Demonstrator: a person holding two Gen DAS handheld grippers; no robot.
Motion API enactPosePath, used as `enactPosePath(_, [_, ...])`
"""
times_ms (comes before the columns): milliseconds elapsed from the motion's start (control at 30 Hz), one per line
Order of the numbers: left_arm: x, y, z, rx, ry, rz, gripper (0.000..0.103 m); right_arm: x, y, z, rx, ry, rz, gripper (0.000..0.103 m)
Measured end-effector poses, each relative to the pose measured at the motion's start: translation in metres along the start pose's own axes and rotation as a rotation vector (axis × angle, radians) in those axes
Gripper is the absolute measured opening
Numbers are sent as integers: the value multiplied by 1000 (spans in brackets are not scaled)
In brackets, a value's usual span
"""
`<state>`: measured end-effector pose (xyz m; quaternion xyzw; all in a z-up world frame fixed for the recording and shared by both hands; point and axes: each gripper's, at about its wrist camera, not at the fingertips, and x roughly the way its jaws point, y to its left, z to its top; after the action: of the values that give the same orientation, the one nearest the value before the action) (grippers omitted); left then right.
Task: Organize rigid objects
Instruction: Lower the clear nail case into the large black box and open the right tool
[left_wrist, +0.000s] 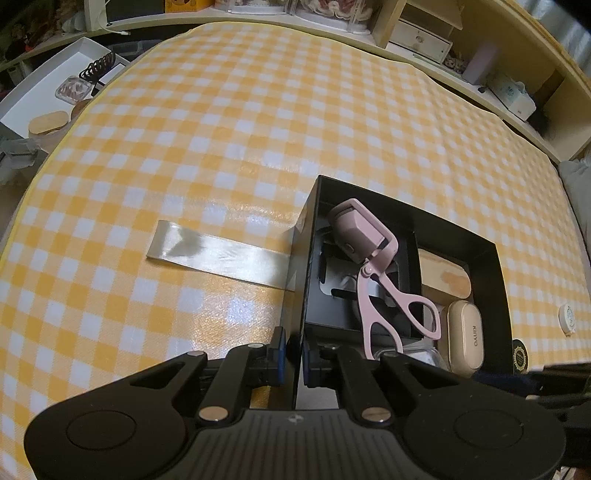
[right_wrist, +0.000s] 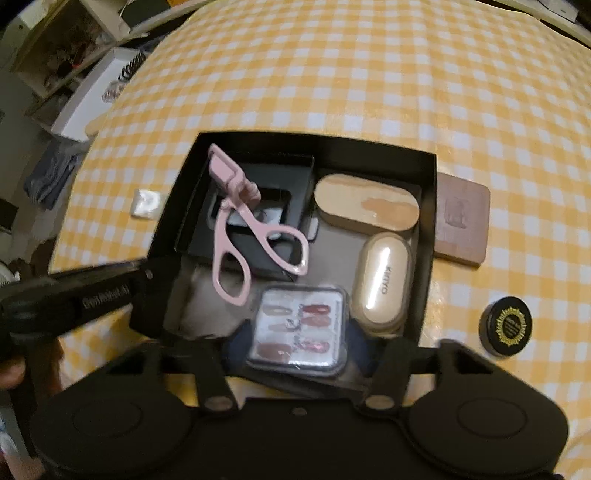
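1. Down at the near-left corner of the black box (left_wrist: 496, 273), in the left wrist view, your left tongs (left_wrist: 293, 360) are pinched together on the box's thin side wall, so that hand is just the anchor. The box sits on the checked desk (left_wrist: 221, 129). The pink eyelash curler (left_wrist: 369, 266) lies inside, handles toward you. Only a sliver of the clear nail-tip case (left_wrist: 413, 356) shows, right of those tongs and tucked in the box's near edge, beside the beige pill-shaped case (left_wrist: 464, 338).

2. Right wrist view: this is the one that matters. The nail-tip case (right_wrist: 299, 328) sits dead centre between your right tongs (right_wrist: 299, 347), flat and roughly square, so there's no real long axis to line up with. The blue pads hug both its sides, but it's too blurry to tell if they actually bite or just bracket it. Right hand is way nearer than left.

3. Same view, still outside: the black gold-lidded jar (right_wrist: 506, 326) lies to the right on the desk, and the brown flat compact (right_wrist: 461, 221) touches the box's right wall. My guess is those go next.
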<state>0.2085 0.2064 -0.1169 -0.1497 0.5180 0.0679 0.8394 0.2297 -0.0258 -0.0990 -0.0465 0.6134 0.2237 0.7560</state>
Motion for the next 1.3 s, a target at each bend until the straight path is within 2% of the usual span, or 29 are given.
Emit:
enactPosePath(33, [0, -1, 0, 1, -1, 0, 8, 3, 0, -2, 0, 15, -6, 38])
enactPosePath(133, [0, 0, 0, 0, 1, -1, 8, 9, -4, -8, 20, 37, -7, 38])
enactPosePath(167, [0, 0, 0, -1, 0, -1, 8, 10, -5, -8, 42, 39, -3, 39])
enactPosePath(267, [0, 0, 0, 0, -1, -1, 8, 13, -8, -7, 105, 52, -7, 49])
enactPosePath(467, [-1, 0, 0, 1, 0, 0, 8, 25, -8, -7, 184, 65, 74, 52])
enactPosePath(600, [-2, 0, 0, 5, -2, 4, 8, 26, -9, -8, 174, 49, 84, 52])
enactPosePath(733, [-2, -1, -1, 3, -2, 3, 8, 28, -12, -8, 235, 67, 213, 47])
enactPosePath(833, [-2, -1, -1, 5, -2, 6, 8, 31, -9, -9, 248, 56, 250, 47])
enactPosePath(1000, [-2, 0, -1, 4, -2, 7, 8, 38, -8, -13, 305, 28, 372, 47])
enactPosePath(1167, [-2, -2, 0, 9, -2, 15, 7, 37, -10, -16, 304, -13, 389, 47])
enactPosePath(1200, [-2, -2, 0, 9, -2, 17, 7, 36, -11, -16, 305, -21, 391, 45])
enactPosePath(1233, [-2, -3, 0, 10, -2, 20, 7, 37, -9, -15, 299, -27, 389, 39])
enactPosePath(1300, [-2, -2, 0, 12, -2, 23, 7, 39, -3, -14, 270, -30, 365, 37])
